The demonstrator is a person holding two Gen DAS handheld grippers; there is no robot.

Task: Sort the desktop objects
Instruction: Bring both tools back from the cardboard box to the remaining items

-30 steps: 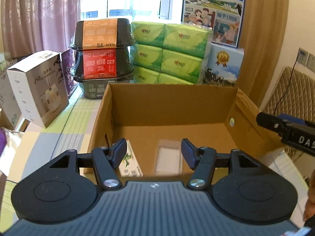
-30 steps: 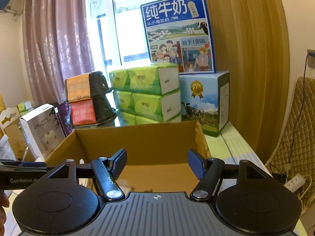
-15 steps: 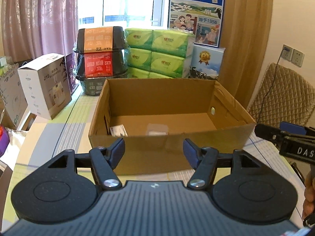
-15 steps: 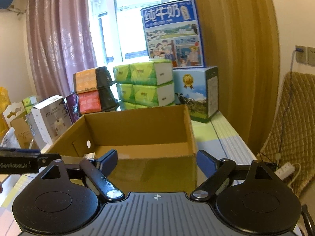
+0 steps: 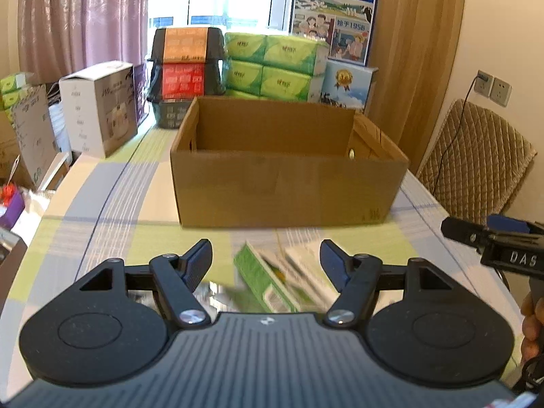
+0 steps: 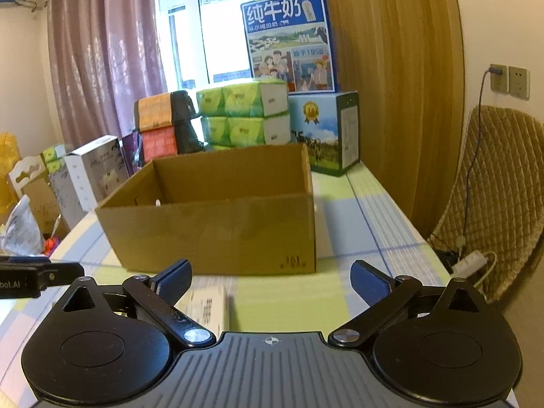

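An open cardboard box (image 5: 289,187) (image 6: 217,231) stands on the checked tablecloth; its inside is hidden from this low angle. In the left wrist view, my left gripper (image 5: 267,260) is open above a green and white carton (image 5: 263,280) and a white packet (image 5: 307,272) lying on the cloth in front of the box. A shiny foil piece (image 5: 217,294) lies by its left finger. My right gripper (image 6: 270,280) is open and empty, with a white printed box (image 6: 205,306) on the cloth near its left finger. The right gripper (image 5: 493,241) also shows at the left view's right edge.
Behind the box stand green tissue packs (image 5: 275,64), stacked black bowls (image 5: 185,64), a blue milk carton box (image 5: 335,17) and a white appliance box (image 5: 98,105). A quilted chair (image 5: 476,159) and a power strip (image 6: 471,260) are at the right. The table edge runs at left.
Both grippers have pulled back and down from over the box to in front of it. The box's inside has dropped out of sight and items on the cloth came into view.
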